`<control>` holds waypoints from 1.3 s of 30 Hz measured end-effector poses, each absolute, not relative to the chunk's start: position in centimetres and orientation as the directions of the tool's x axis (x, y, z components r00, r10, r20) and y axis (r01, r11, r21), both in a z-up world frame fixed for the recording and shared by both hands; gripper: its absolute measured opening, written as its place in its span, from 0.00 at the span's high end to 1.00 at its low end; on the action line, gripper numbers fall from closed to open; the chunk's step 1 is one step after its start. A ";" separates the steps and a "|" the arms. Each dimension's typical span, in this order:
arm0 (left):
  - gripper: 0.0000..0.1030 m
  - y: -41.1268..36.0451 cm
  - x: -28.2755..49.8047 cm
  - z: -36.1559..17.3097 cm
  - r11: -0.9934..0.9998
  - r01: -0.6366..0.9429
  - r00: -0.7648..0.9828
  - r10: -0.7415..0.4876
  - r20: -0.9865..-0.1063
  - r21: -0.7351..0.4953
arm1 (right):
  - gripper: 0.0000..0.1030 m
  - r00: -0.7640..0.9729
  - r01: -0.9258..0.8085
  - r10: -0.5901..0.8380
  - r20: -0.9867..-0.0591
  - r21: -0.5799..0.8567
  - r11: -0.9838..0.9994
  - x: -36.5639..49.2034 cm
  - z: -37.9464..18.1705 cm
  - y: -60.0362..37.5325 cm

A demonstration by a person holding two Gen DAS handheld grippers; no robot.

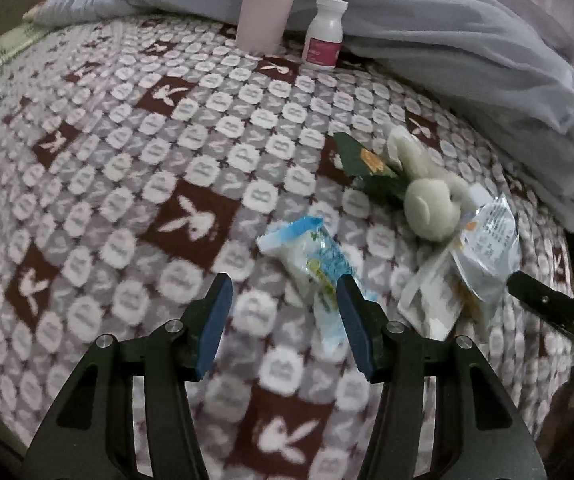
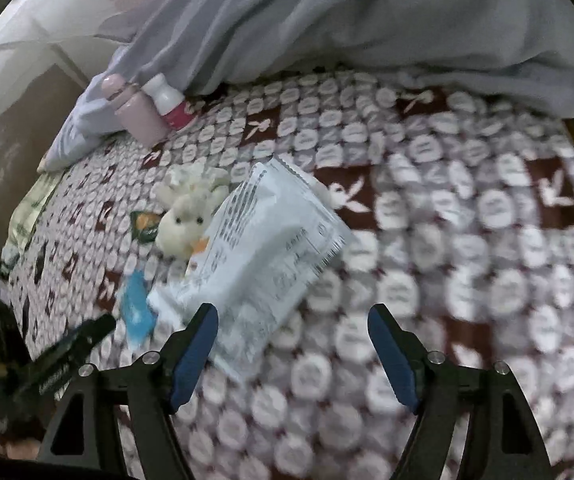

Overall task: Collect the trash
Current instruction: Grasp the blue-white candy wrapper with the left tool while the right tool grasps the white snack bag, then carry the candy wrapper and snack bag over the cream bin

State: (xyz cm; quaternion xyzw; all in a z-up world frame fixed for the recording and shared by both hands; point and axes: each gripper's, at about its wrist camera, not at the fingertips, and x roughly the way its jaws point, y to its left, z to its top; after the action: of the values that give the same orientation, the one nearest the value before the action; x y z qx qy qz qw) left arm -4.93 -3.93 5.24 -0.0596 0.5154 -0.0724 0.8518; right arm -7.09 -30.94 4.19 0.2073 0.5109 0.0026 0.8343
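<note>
On a patterned bed blanket [image 1: 135,184] lie three wrappers. A blue-and-white wrapper [image 1: 315,256] lies just ahead of my open left gripper [image 1: 285,292], next to its right finger. A silver-white wrapper [image 1: 483,256] lies to the right; it also shows in the right wrist view [image 2: 271,248], just ahead-left of my open, empty right gripper [image 2: 293,320]. A dark green wrapper [image 1: 367,164] lies under a plush rabbit [image 1: 431,204]. The blue wrapper [image 2: 137,312] and green wrapper [image 2: 145,226] show at the left of the right wrist view.
A pink bottle [image 1: 265,8] and a white pill bottle [image 1: 325,34] stand at the back against a grey duvet [image 1: 467,40]. The right gripper's finger [image 1: 547,304] enters the left wrist view from the right. The bed's edge drops off at the right.
</note>
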 end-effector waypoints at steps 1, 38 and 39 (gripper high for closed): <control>0.46 -4.0 -4.6 5.1 0.982 0.057 0.457 -0.188 -0.869 -0.182 | 0.22 0.481 0.217 0.225 -0.847 0.364 0.906 -6.7 3.9 -31.0; 0.75 -9.3 -8.1 7.2 0.942 0.262 0.462 -0.314 -0.829 -0.211 | 0.46 0.541 0.107 0.250 -0.803 0.361 0.927 -9.8 7.9 -32.0; 0.75 -9.8 -8.6 7.6 0.939 0.274 0.463 -0.318 -0.828 -0.207 | 0.46 0.542 0.102 0.238 -0.806 0.345 0.933 -10.6 8.4 -32.3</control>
State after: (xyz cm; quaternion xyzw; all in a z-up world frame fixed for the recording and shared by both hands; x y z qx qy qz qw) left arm -8.61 -9.83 7.59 -0.0221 0.4886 -0.1731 0.8549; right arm -10.64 -32.28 8.42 0.1786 0.4766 0.0396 0.8598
